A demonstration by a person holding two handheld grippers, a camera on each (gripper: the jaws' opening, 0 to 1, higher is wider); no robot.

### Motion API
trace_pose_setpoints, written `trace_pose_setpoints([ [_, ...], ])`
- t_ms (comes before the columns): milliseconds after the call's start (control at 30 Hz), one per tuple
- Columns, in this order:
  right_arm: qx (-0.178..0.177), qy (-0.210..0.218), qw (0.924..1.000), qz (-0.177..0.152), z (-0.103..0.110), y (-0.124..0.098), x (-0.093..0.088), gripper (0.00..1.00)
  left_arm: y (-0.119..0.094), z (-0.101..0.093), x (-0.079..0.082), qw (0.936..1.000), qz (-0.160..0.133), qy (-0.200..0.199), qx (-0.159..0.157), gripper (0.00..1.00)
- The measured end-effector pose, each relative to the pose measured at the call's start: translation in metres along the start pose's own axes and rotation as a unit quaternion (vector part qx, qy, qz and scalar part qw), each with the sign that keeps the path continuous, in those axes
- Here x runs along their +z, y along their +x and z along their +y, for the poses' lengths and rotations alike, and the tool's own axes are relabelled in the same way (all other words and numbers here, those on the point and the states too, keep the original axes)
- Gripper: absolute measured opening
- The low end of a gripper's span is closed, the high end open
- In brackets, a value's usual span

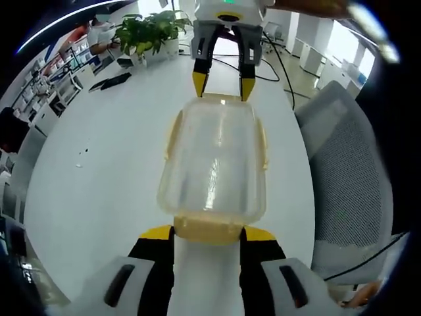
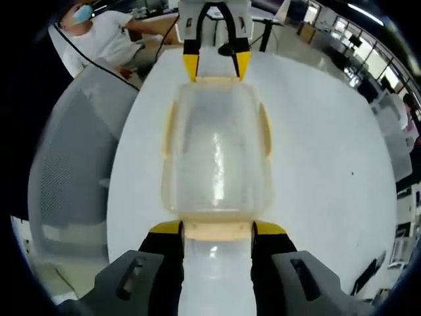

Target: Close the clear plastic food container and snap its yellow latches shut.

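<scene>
The clear plastic food container (image 1: 214, 161) sat on the round white table (image 1: 99, 184), right between the two grippers. Its lid was on top. Nothing could be seen inside it; it looked empty. It had yellow latches (image 1: 172, 135) along its long sides and one at each short end.

In the left gripper view, the left gripper (image 1: 207, 232) had its two yellow-tipped jaws spread apart, one on each side of the near end latch (image 1: 207, 227). The jaws were close beside that latch, but I could not tell if they squeezed it. The right gripper (image 1: 223, 84) was at the far end, its jaws spread as well, with the tips just at the container's far edge.

The right gripper view showed the same thing from the other end.

A gray mesh chair (image 1: 348, 178) stood beside the table. A green plant (image 1: 148, 29) sat on the far side. A person in a white shirt (image 2: 108, 36) sat behind the table.
</scene>
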State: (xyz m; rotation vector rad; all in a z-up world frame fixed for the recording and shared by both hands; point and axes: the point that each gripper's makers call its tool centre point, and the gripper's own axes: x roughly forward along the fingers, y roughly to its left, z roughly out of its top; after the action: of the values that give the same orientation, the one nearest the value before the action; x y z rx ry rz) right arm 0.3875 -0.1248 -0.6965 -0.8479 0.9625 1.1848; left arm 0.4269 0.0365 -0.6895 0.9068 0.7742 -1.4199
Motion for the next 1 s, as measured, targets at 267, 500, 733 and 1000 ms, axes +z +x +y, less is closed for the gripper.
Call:
trace_pose_setpoints([
  [267,-0.001,0.001,0.9999,0.010,-0.006,-0.003,-0.023,0.36,0.015,0.002,0.018,1.0000,-0.005,0.000,0.001,0.32],
  [500,-0.001,0.003,0.9998,0.021,-0.009,-0.004,-0.042,0.36,0.030,0.003,0.030,1.0000,-0.006,0.002,0.001,0.32],
  [733,0.004,0.005,0.9995,0.031,-0.008,-0.004,-0.057,0.36,0.044,0.002,0.038,1.0000,-0.008,0.003,-0.002,0.32],
  [1000,0.008,0.004,0.9990,0.045,-0.010,-0.001,-0.070,0.36,0.053,0.002,0.046,0.9999,-0.009,0.001,-0.005,0.32],
])
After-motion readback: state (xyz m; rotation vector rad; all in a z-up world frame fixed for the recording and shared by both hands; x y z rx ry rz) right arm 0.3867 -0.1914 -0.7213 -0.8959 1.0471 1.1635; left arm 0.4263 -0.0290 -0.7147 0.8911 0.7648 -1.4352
